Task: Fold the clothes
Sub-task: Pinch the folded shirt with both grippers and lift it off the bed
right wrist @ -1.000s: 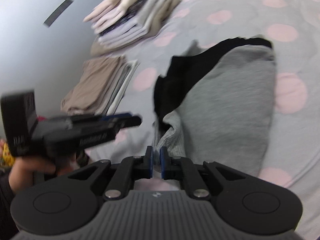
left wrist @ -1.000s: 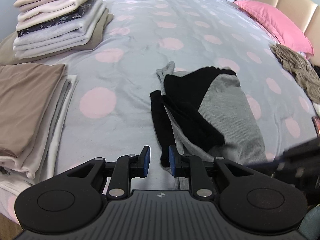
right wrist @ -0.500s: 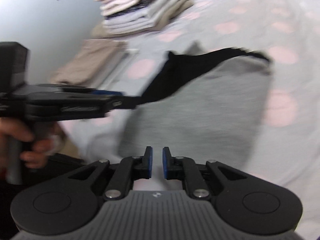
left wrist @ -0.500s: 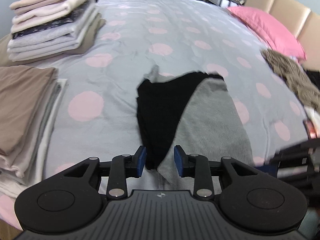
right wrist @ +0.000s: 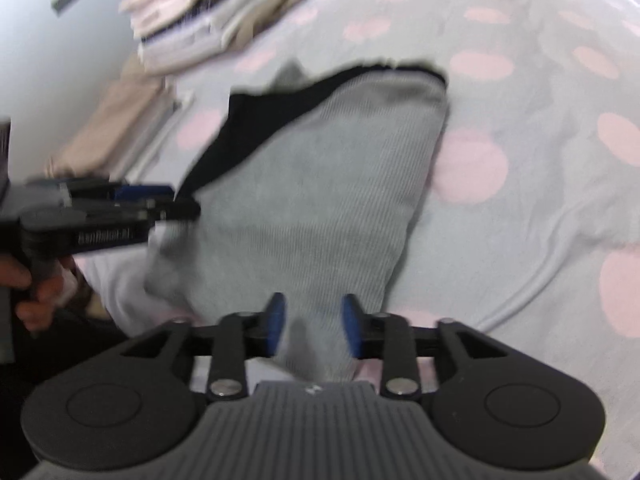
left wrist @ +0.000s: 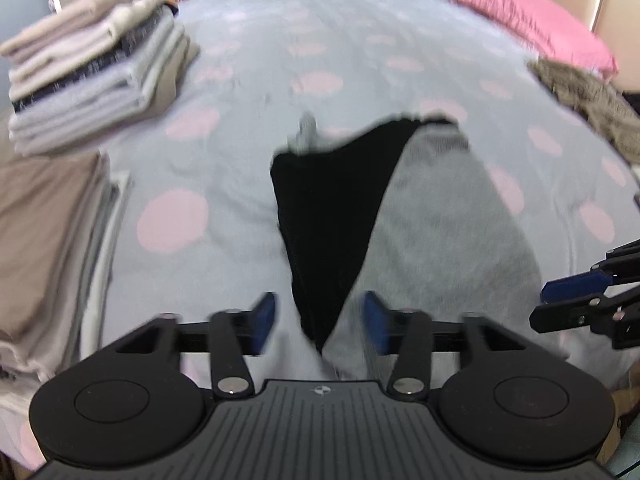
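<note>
A grey and black garment [left wrist: 432, 224] lies flat on the polka-dot bed, its black part [left wrist: 328, 208] tapering toward me; it also shows in the right wrist view [right wrist: 332, 184]. My left gripper [left wrist: 318, 322] is open, its jaws standing either side of the black tip at the garment's near left corner. My right gripper [right wrist: 314, 324] is open, its jaws either side of the grey near corner. The right gripper also shows at the right edge of the left wrist view [left wrist: 580, 292], and the left gripper shows in the right wrist view [right wrist: 160, 200].
A tall stack of folded clothes [left wrist: 92, 72] sits at the back left, with a lower tan folded pile [left wrist: 44, 232] nearer. A pink pillow [left wrist: 532, 28] and a crumpled brown garment [left wrist: 584, 96] lie at the right.
Both grippers have opened wider. The loose black sleeve now lies flat as a triangle across the grey part, and both grippers sit at the garment's near corners.
</note>
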`<state>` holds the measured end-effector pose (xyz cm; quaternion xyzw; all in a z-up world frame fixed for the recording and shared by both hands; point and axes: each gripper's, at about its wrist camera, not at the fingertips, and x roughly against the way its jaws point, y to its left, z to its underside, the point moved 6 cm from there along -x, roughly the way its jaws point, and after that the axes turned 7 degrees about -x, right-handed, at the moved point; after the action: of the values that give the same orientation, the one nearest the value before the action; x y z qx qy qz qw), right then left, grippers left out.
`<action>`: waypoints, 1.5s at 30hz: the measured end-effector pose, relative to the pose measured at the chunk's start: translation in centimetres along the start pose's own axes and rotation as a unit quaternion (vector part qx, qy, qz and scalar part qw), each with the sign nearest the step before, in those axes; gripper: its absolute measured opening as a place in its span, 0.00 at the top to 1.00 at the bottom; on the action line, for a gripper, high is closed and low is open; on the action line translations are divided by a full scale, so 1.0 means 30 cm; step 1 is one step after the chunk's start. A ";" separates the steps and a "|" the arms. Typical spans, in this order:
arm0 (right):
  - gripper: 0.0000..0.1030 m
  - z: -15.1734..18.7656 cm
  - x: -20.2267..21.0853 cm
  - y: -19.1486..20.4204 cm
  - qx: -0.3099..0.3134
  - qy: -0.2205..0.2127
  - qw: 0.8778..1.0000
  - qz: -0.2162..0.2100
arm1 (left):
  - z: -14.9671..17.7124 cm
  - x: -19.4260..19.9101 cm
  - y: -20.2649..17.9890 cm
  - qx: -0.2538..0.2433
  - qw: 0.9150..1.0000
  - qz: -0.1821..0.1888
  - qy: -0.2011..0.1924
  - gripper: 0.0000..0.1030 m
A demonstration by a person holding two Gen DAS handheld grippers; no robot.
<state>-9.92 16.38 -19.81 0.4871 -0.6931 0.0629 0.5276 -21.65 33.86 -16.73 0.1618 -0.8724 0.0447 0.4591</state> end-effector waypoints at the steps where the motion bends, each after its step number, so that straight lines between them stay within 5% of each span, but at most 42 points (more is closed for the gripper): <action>1: 0.58 -0.018 0.008 -0.015 -0.011 -0.010 1.000 0.000 | -0.013 0.008 0.004 0.002 1.000 0.000 -0.010 0.46; 4: 0.55 -0.064 0.019 -0.062 -0.051 -0.029 0.998 0.003 | -0.054 -0.010 0.036 0.021 1.000 0.001 -0.020 0.45; 7: 0.39 -0.102 0.018 -0.103 -0.088 -0.040 0.995 0.001 | -0.073 -0.054 0.080 0.061 0.998 0.014 -0.016 0.45; 23: 0.36 -0.217 -0.143 -0.225 -0.158 -0.038 0.987 -0.012 | -0.089 -0.260 0.132 0.143 0.986 0.082 -0.007 0.46; 33: 0.35 -0.288 -0.232 -0.194 -0.128 -0.037 0.991 -0.012 | -0.139 -0.332 0.118 0.127 0.988 0.086 -0.027 0.47; 39: 0.40 -0.318 -0.268 -0.172 -0.110 -0.040 0.993 -0.012 | -0.157 -0.349 0.107 0.104 0.990 0.084 -0.037 0.54; 45: 0.59 -0.333 -0.279 -0.154 -0.104 -0.045 0.994 -0.012 | -0.173 -0.345 0.088 0.090 0.992 0.076 -0.040 0.70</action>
<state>-0.06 25.10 -24.05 0.4407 -0.7127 -0.0379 0.5444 -12.96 40.01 -21.99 0.1368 -0.8925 0.1511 0.4023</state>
